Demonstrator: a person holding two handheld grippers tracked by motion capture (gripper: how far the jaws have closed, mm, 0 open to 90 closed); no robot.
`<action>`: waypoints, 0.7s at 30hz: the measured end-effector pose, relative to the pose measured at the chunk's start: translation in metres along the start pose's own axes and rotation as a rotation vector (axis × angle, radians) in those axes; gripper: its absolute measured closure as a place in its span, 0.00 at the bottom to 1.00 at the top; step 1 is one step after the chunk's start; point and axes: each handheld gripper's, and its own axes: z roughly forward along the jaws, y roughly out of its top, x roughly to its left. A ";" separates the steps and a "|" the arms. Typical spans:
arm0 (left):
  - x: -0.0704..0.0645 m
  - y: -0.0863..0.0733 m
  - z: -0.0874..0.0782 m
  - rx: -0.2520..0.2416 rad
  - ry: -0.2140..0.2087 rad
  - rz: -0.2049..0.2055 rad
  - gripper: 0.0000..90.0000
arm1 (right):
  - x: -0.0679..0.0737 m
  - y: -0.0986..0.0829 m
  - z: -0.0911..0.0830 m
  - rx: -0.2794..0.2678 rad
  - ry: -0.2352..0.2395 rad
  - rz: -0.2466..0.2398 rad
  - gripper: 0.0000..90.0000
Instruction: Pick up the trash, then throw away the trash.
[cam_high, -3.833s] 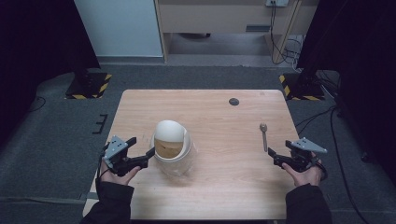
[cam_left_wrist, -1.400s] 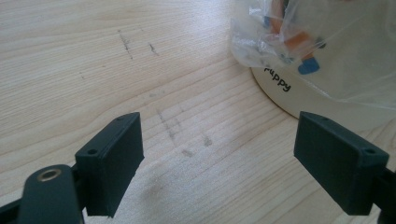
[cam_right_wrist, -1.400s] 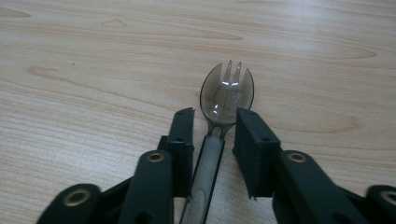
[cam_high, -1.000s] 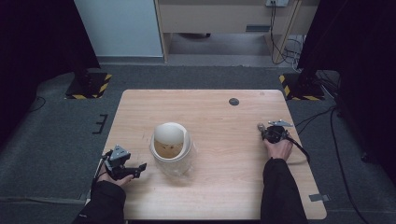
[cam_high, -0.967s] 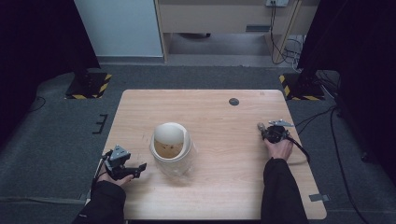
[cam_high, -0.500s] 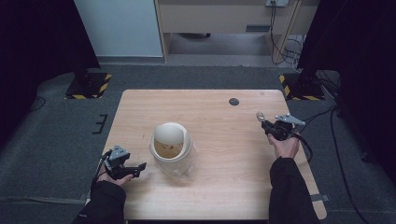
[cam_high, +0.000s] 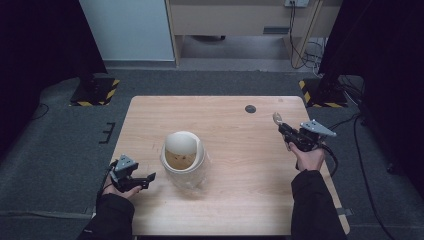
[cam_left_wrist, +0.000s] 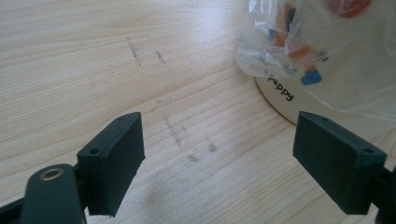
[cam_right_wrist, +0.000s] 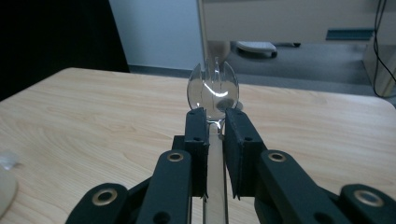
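A cream bowl (cam_high: 183, 156) wrapped in clear plastic film stands a little left of the table's middle, with brownish contents. Its printed side and crinkled film (cam_left_wrist: 322, 51) fill the upper right of the left gripper view. My left gripper (cam_high: 145, 178) rests open near the table's front left, just left of the bowl, jaws wide apart (cam_left_wrist: 219, 163). My right gripper (cam_high: 281, 126) is lifted above the right side of the table, shut on a clear plastic spork (cam_right_wrist: 213, 91) whose head (cam_high: 276, 118) sticks out past the jaws.
A small dark round disc (cam_high: 250, 109) lies near the table's far edge, right of centre. Bare wood (cam_high: 240, 170) spans between the bowl and my right hand. Yellow-black striped floor plates (cam_high: 95, 91) flank the table's far corners; cables (cam_high: 345, 90) trail at the right.
My right gripper went from the table's near right to the spork, shut on it, and has lifted it, swinging its head up and to the left. The left gripper drew back slightly.
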 end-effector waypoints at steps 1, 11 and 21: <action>0.000 0.000 0.000 0.000 0.000 -0.001 0.18 | 0.001 0.002 -0.001 -0.006 0.006 0.000 0.89; 0.001 0.001 -0.003 -0.018 0.004 -0.017 0.19 | 0.016 0.021 -0.015 -0.093 0.068 -0.002 0.89; 0.001 0.005 -0.015 -0.087 0.019 -0.040 0.21 | 0.040 0.040 -0.021 -0.170 0.170 -0.019 0.89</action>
